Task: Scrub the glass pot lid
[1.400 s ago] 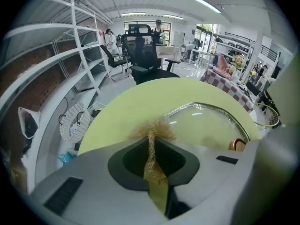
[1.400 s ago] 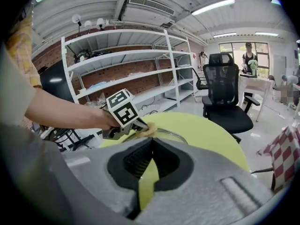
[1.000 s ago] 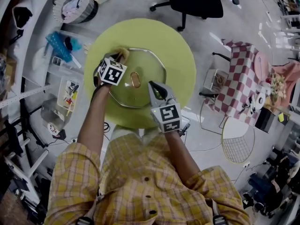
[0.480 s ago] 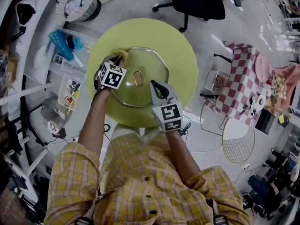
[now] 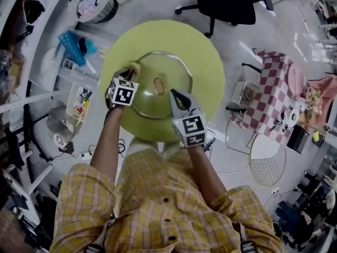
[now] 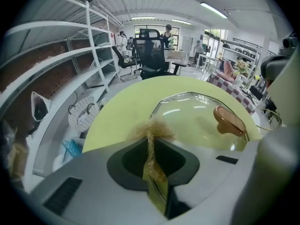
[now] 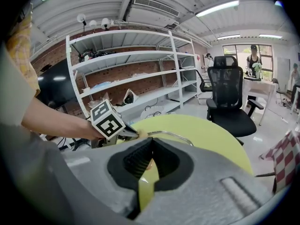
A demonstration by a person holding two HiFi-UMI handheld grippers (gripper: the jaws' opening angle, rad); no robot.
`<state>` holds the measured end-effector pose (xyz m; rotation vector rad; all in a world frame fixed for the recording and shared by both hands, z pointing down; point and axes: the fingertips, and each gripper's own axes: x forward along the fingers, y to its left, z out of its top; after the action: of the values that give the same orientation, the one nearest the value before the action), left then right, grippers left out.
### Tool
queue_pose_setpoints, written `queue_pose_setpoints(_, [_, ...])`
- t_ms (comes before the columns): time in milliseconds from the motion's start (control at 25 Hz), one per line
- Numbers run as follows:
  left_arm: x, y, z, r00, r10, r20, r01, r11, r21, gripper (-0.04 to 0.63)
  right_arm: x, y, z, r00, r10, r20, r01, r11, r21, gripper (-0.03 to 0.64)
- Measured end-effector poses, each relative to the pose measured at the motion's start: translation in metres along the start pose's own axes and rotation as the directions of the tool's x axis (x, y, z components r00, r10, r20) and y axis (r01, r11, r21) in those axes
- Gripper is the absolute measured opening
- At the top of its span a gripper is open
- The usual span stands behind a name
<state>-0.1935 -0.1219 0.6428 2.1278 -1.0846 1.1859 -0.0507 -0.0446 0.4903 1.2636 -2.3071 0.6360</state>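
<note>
Two grippers, both busy. Pinches a tan fibrous scrubber (image 6: pixel 151 125) in the left gripper (image 5: pixel 131 69), fingers pressed together on it, with a frayed tuft poking out just past the fingertips. Presses that tuft against the left rim of the glass pot lid (image 5: pixel 158 104), lying dome-up on the round lime-green table (image 5: pixel 205 51). Clamps the right gripper (image 5: pixel 177 96) on the lid's near-right rim, fingers closed to a thin slit on the glass edge, by the look of the right gripper view. Leaves the copper-coloured knob (image 5: pixel 159 86) between the two sets of fingertips, touched by neither.

Has slid the scrubber over the past second: from the far-left arc of the rim, round toward the person, to the plain left side, farther from the knob. Has kept the right fingers on much the same stretch of rim meanwhile. Reads, as a judgement, as one stroke of a scrub along the edge, with the lid steadied from the opposite side. Probably leaves much of the dome between the fingertips yet to be covered.

Shows no brand, label or legible lettering on lid, knob or scrubber. Carries only black-and-white square patterns, not letters, on the marker cube (image 5: pixel 122 90) behind each set of fingers.
</note>
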Motion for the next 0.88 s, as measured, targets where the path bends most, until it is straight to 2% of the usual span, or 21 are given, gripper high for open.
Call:
queue_pose_setpoints(200, [-0.011,-0.006,-0.002,1.000,0.002,0.025,0.002,0.992,-0.129,0.040,-0.004,0.002,-0.006,1.000,0.009,-0.009,-0.009,1.000,-0.012,-0.003])
queue_pose_setpoints(440, [-0.014,-0.014,-0.003,1.000,-0.001,0.023,0.005,0.985,-0.170,0.040,-0.009,0.007,-0.007,1.000,0.019,0.000,-0.019,1.000,-0.009,-0.003])
queue_pose_setpoints(600, [-0.014,-0.021,0.000,1.000,-0.010,0.017,0.013,0.988,-0.152,0.040,-0.011,0.008,-0.007,1.000,0.021,0.000,-0.021,1.000,-0.014,-0.003])
queue_pose_setpoints(760, [-0.014,-0.033,0.006,0.998,-0.052,0.023,0.055,0.988,-0.146,0.040,-0.015,0.008,-0.008,1.000,0.024,0.000,-0.024,1.000,-0.020,-0.003])
queue_pose_setpoints(880, [-0.013,-0.043,0.013,0.997,-0.072,0.028,0.075,0.991,-0.113,0.040,-0.015,0.005,-0.008,1.000,0.020,0.003,-0.020,0.999,-0.025,-0.003])
